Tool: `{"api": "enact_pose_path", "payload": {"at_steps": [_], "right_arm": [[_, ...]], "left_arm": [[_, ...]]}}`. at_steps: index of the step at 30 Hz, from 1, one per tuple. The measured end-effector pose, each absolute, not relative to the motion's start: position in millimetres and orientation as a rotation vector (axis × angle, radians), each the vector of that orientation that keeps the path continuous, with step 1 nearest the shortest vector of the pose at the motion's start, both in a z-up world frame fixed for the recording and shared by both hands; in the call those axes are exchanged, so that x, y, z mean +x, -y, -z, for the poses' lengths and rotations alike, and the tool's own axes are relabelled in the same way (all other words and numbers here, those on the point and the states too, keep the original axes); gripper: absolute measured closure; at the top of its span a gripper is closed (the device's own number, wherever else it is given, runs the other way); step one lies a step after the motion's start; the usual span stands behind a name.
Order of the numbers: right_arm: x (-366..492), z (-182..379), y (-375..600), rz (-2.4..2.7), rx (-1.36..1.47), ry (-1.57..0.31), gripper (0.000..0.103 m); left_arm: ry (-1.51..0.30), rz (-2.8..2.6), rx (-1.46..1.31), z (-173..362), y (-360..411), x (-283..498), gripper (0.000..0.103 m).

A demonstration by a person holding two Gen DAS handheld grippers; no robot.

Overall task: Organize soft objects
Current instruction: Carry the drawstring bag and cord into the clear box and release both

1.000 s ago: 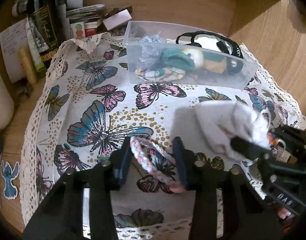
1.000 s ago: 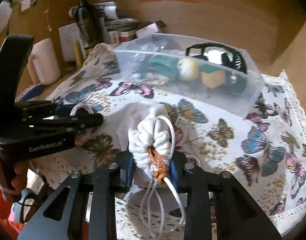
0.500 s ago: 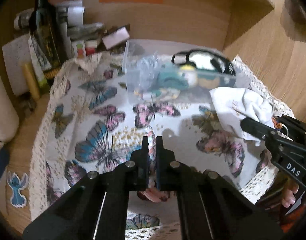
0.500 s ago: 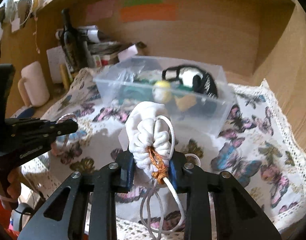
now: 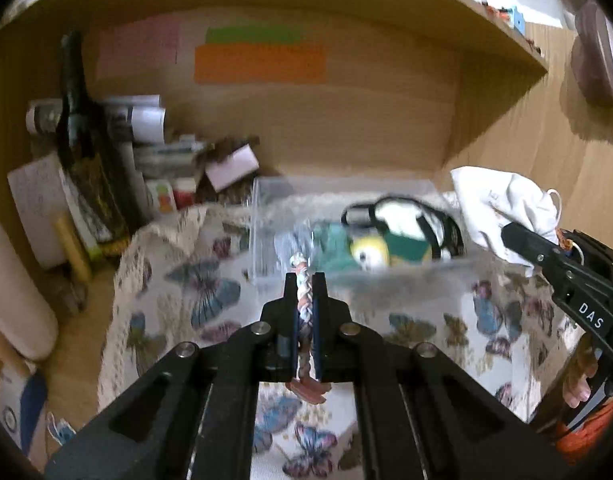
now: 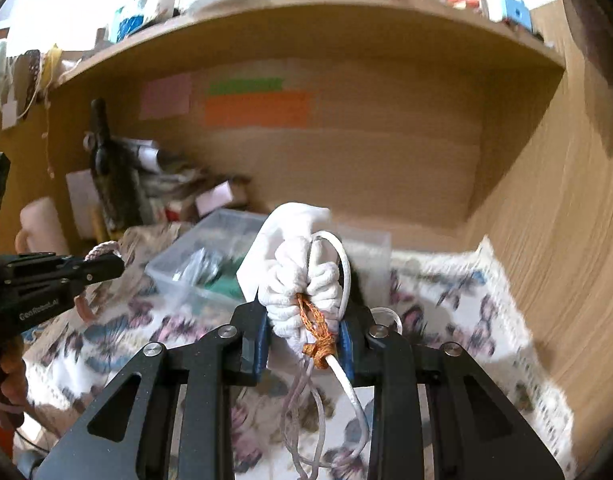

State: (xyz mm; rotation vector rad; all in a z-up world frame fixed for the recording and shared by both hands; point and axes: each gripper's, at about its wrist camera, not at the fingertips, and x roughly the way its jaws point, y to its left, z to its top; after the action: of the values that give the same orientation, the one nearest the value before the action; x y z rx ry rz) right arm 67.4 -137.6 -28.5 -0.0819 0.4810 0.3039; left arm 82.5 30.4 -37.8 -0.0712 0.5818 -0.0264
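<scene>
My left gripper (image 5: 305, 280) is shut on a braided pink-and-white rope ring (image 5: 303, 300) and holds it in the air, in front of the clear plastic bin (image 5: 262, 236). My right gripper (image 6: 304, 320) is shut on the gathered neck of a white drawstring pouch (image 6: 294, 256), lifted above the cloth; its cords (image 6: 346, 392) hang down. The pouch also shows in the left wrist view (image 5: 502, 204), and the left gripper with the rope ring shows in the right wrist view (image 6: 102, 266). The bin holds a green-and-yellow plush toy (image 5: 370, 250) and black straps (image 5: 438, 224).
A butterfly-print cloth (image 5: 174, 284) with lace edge covers the desk. At the back left stand a dark bottle (image 5: 82, 152), papers and small boxes (image 5: 230, 164). A wooden shelf (image 6: 306, 20) hangs overhead and a wooden wall (image 6: 554, 220) closes the right side.
My left gripper closed on the rope ring and lifted it off the cloth toward the bin. My right gripper raised the pouch higher and nearer the bin.
</scene>
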Motion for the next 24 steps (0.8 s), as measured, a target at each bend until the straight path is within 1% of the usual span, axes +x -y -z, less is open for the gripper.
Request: {"api": "enact_pose_path", "payload": {"at_steps": [5,6,11,17,24], "right_arm": [[79,9,137,-0.288,-0.102,-0.413,0.078],[82,5,136,-0.278,-0.133,-0.364,0.078],[96,-9,127,-0.265,-0.145,-0.325,0.078],[123,-5,118,-0.297,-0.145,-0.360,0.078],[152,23,104,-0.316,-0.189,-0.461,0.078]], "left_arm": [[-0.531,0.020,-0.059,18,-29,106,0.099],[-0.524,0.018,-0.056,15,-28,108,0.099],[-0.501,0.028,-0.044,4,-24,130,0.099],[-0.535,0.040,-0.039,12,-23,161,0.099],[-0.623,0.057,-0.028,40,-19,192,0.099]]}}
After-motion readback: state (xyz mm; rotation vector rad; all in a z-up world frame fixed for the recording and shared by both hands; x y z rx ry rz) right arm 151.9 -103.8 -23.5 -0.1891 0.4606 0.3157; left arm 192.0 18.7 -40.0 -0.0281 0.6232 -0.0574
